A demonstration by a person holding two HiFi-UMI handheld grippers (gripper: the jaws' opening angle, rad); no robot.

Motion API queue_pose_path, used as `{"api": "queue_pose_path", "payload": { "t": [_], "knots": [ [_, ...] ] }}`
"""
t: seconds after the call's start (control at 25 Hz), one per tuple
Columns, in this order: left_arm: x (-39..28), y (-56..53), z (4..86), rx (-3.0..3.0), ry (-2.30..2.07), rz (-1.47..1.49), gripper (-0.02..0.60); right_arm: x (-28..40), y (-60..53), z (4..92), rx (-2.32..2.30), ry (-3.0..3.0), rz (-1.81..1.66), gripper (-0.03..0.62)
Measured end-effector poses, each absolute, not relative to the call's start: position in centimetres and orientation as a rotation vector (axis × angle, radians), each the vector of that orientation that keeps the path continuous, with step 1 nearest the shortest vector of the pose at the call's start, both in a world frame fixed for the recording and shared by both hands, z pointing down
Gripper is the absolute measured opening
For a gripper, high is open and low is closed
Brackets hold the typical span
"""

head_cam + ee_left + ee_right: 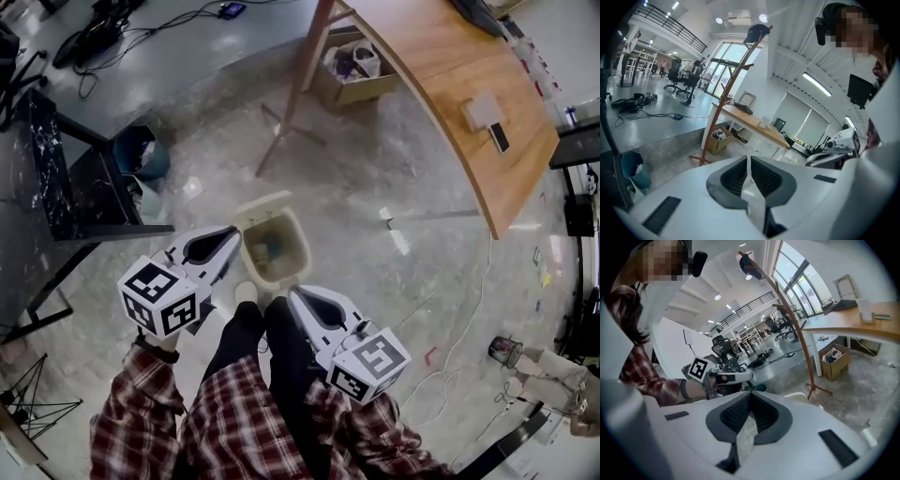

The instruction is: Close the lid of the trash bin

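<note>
Trash bin [298, 234] open on floor, lid [262, 203] tipped back at 12 o'clock; left tongs [229, 234] at its 9, right tongs [296, 293] at 5, both pinched together, empty.

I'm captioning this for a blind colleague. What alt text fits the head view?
An open cream trash bin stands on the floor at a person's feet. The left gripper and right gripper hover near it, both shut and empty. A wooden table stands beyond.
</note>
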State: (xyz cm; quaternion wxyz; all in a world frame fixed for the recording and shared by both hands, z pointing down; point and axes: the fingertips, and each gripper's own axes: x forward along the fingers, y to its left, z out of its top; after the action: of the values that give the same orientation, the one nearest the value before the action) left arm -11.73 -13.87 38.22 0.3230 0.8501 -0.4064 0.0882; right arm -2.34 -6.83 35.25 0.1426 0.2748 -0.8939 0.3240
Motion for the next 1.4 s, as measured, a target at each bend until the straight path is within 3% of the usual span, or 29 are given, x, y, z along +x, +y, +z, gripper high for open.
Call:
{"api": "queue_pose_path", "payload": {
  "t": [0.08,0.16,0.2,0.6,1.4],
  "knots": [
    [-11.8,-14.7,39.8,2.215,-1.066,0.247,0.027,-2.4,-6.7,36.7,0.763,-2.562,0.955,0.012],
    [-11.6,-15.4,41.6,2.204,-1.034,0.302,0.092,-2.4,-6.5,38.0,0.736,-2.547,0.979,0.012],
    [-11.4,-15.8,42.5,2.206,-1.016,0.340,0.097,-2.4,-6.5,38.5,0.727,-2.543,0.991,0.012],
    [-11.2,-20.1,52.7,2.251,-0.761,0.718,0.097,-1.8,-5.8,43.3,0.711,-2.490,1.111,0.012],
    [-10.7,-18.5,61.2,2.135,-0.434,0.908,0.097,1.1,-5.7,47.9,0.816,-2.434,1.265,0.012]
  ]
}}
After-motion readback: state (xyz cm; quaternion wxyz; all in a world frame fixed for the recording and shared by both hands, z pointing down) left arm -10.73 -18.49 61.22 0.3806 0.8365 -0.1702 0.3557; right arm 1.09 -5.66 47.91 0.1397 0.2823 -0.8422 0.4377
